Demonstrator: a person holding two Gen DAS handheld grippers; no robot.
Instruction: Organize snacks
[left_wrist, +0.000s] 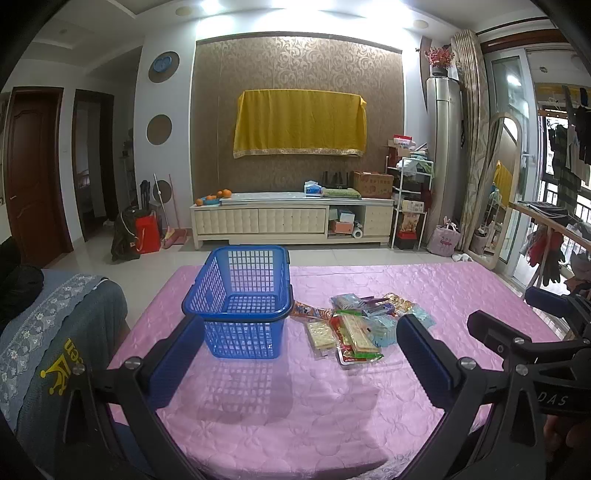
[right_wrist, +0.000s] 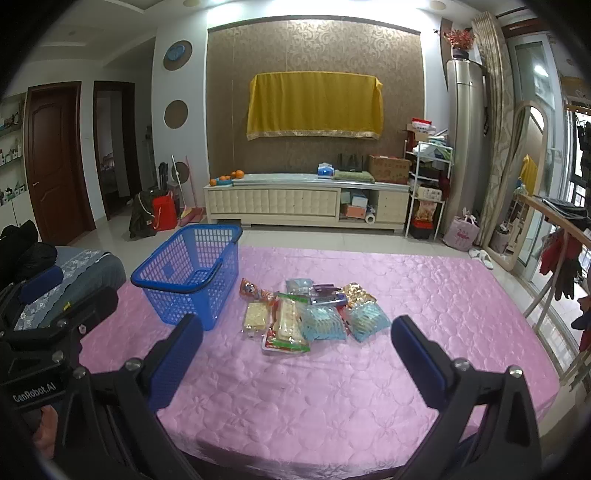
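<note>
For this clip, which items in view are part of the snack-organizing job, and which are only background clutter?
Part of the job:
- blue basket, empty, on the pink tablecloth
- pile of snack packets beside it
- left tongs and right tongs, both open, holding nothing

Just lying about:
- oranges on the cabinet
- cardboard box
- red bag on the floor
- yellow cloth on the wall

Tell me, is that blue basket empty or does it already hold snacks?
Empty. The blue basket shows only its bare mesh floor; the snack packets all lie beside it.
</note>
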